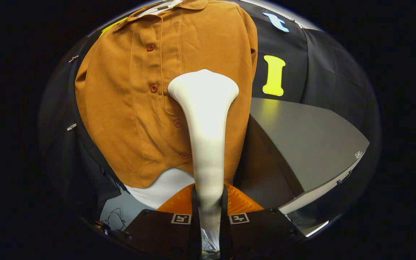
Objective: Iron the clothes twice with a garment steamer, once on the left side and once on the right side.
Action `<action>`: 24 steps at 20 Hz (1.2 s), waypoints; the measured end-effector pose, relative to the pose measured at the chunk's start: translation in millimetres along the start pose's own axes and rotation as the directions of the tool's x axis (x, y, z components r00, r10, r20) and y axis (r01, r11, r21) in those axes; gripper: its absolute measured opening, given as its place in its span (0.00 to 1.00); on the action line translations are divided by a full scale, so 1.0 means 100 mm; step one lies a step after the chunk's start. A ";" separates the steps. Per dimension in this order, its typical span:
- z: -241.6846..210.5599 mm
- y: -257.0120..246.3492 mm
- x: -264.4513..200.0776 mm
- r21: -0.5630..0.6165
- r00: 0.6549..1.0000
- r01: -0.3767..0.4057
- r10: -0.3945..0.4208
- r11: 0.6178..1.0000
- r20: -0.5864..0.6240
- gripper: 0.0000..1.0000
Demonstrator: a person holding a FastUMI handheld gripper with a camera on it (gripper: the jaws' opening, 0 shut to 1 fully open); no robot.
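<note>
Gripping: gripper (208, 213) closed narrow on one white garment steamer (205, 119), both black fingers (194, 202) pressed against its slim handle.
Steamer position: handle rising straight ahead from between the fingers, widening to a broad head laid against the shirt front, just right of the button placket.
Counted: one brown button-up shirt (128, 108); five reddish buttons (153, 88) visible down the placket; one grey table (309, 144); two square markers (181, 218) on the finger mounts.
Shirt position: hanging beyond the fingers, before the black cloth wall, with a white layer (164, 187) showing below its hem.
Table position: right of the shirt, well beyond the fingers.
Hidden: steamer face turned away; lower placket covered by the handle; orange ribbed part (240, 200) behind the fingers hard to identify.
</note>
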State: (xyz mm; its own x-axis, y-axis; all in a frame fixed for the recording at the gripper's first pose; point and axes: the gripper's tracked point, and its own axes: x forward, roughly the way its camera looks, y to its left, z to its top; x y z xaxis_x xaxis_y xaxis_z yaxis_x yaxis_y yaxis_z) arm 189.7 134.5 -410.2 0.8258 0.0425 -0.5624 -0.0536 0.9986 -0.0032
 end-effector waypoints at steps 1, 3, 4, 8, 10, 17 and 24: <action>-0.04 0.00 -0.02 0.002 1.000 -0.001 0.001 1.000 -0.006 0.23; -0.10 -0.02 -0.11 0.004 1.000 -0.002 0.002 1.000 -0.012 0.23; -0.11 -0.02 -0.15 0.006 1.000 -0.003 0.003 1.000 -0.008 0.23; -0.08 -0.07 -0.37 0.009 1.000 -0.001 0.001 1.000 0.024 0.23; 0.03 -0.08 -0.50 0.012 0.998 0.002 -0.002 1.000 0.060 0.23; 0.77 0.08 -1.15 -0.017 0.967 -0.014 0.018 1.000 0.253 0.23; 1.58 0.54 -1.59 -0.076 0.906 -0.040 0.068 0.996 0.418 0.23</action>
State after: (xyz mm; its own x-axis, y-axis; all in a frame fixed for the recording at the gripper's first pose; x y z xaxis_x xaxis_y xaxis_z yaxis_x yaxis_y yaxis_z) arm 144.3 186.4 -190.2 0.9791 0.1203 -0.1643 -0.1290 0.9907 -0.0434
